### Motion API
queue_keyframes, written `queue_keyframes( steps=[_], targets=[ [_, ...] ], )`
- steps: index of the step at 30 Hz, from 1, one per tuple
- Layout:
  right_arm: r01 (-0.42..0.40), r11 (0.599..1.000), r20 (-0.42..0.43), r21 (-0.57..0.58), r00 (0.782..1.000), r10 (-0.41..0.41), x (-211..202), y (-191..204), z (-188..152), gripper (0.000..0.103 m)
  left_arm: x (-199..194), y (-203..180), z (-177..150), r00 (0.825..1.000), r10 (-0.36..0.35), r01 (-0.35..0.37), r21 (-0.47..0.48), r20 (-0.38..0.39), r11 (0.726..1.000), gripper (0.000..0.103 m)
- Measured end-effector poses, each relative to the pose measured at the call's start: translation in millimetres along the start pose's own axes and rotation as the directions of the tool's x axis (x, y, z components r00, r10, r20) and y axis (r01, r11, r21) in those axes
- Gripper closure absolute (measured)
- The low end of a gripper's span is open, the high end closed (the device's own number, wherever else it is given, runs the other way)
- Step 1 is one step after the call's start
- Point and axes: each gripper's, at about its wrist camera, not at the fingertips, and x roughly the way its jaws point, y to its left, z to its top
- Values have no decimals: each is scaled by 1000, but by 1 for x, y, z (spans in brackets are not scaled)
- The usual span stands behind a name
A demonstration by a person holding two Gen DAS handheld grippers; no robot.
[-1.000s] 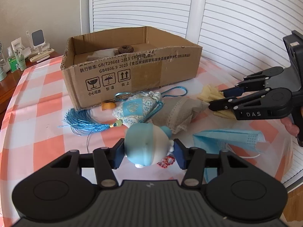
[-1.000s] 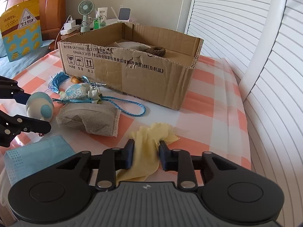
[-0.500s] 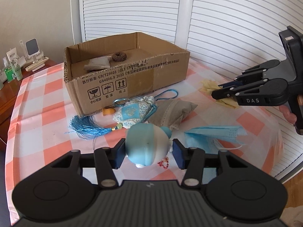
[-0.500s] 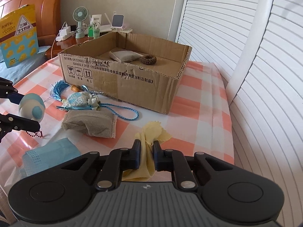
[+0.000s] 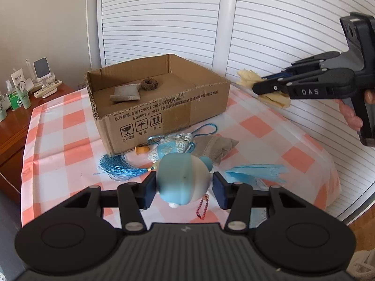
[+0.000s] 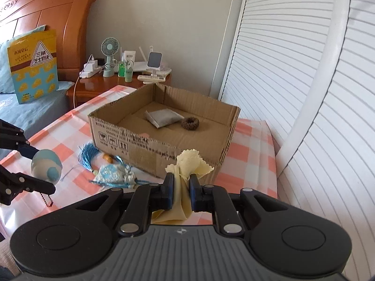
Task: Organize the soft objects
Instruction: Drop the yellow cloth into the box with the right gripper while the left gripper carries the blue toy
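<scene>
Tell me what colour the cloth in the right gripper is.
Pale yellow. The cloth with its zigzag edge shows best in the right wrist view.

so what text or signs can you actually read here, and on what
"DAS": side of the right tool.
"GB/T29601 2013" and "GB4806.9 2023": front of the box; the Chinese print beside them is too small to read.
Three handling signs (broken glass, umbrella, up arrows): same box front; captions blurred.
Yellow bag on the bed: large Chinese characters in a triangle sign, too blurred to read.
Bottles on the nightstand: labels unreadable.
</scene>
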Motion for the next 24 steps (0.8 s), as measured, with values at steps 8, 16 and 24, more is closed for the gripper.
queue_keyframes(
  steps=[8, 16, 24],
  targets=[
    [-22, 1000, 50, -22, 998, 23, 26, 0, 51, 87, -8, 13, 4, 1000, 19, -19, 6, 13, 1000, 54],
    [-67, 998, 43, 20, 997, 66, 76, 3, 90, 79, -9, 27, 3, 999, 49, -49, -5, 12, 999, 54],
    [-58, 993, 43, 107, 998, 53, 86, -3, 79, 15, -8, 33, 4, 998, 67, -67, -5, 4, 998, 54]
  ],
)
